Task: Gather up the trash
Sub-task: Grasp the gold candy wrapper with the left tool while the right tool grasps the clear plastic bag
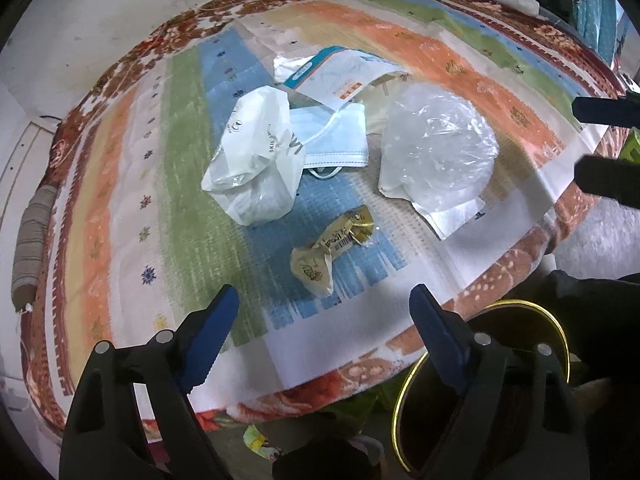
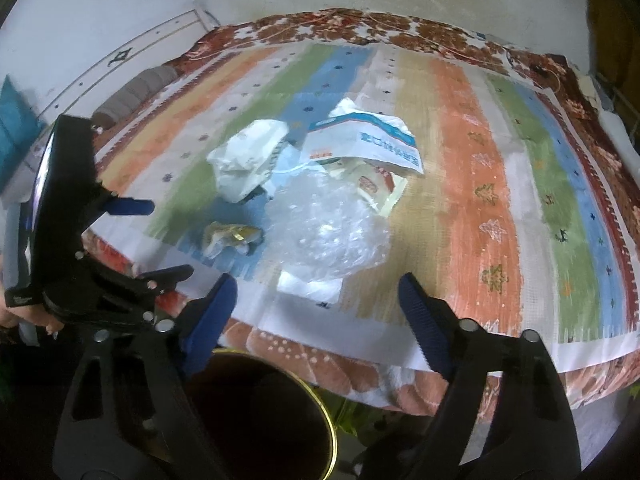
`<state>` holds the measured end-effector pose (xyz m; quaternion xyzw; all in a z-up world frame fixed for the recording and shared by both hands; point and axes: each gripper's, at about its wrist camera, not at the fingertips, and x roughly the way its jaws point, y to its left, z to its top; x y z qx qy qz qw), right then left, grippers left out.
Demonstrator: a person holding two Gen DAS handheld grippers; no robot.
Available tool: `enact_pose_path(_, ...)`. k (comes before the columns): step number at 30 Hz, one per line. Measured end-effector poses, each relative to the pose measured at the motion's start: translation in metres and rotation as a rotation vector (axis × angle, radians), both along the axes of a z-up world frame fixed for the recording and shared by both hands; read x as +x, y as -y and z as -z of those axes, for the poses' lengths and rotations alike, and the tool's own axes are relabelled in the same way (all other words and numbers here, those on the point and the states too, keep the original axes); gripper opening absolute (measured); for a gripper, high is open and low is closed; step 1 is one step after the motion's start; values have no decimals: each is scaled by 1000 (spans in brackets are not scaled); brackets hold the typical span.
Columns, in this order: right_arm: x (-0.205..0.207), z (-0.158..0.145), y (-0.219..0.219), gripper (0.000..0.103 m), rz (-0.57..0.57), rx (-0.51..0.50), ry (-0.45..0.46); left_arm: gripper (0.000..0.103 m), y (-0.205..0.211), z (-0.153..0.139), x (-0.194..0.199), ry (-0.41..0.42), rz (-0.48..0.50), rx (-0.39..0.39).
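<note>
Plastic wrappers (image 1: 256, 160) lie heaped on a striped bed (image 1: 440, 52) as both tongs (image 1: 324, 320) (image 2: 316, 308), jaws apart and empty, hover above a gold-rimmed bin (image 2: 326, 412) set close for dropping.

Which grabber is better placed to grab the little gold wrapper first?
Probably the left gripper: the gold wrapper lies just ahead of its open jaws. The right gripper faces the clear plastic bag instead.

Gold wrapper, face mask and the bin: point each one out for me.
Gold wrapper (image 1: 332, 254): left wrist view, on its crumpled middle.
Face mask (image 1: 334, 136): left wrist view, on its blue pleated front.
Bin (image 2: 330, 432): right wrist view, on its gold rim.
</note>
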<state>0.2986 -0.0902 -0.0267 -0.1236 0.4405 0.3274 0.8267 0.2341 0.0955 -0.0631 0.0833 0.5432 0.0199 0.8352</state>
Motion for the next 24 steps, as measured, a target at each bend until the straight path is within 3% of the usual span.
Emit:
enact_pose_path(4,10,13,-8,70,1,-39,2,79,-3,9,11,-16,14,0)
enact_pose_path(10,22,18,-20,61,-31,-2,-37,77,-4,17,22,-15,41,-15)
enact_pose_path(14,24,24,-32,60,-41,-46,-10,74,-1,25,28,-27,81,-30)
enact_pose_path(22,33,37,-35,43,-20,-12,-99,62,3,41,33,-68,123,2)
enact_pose_path(24,34,39,-36,35,-27,-23,-94,55,3,43,34,-68,124,4)
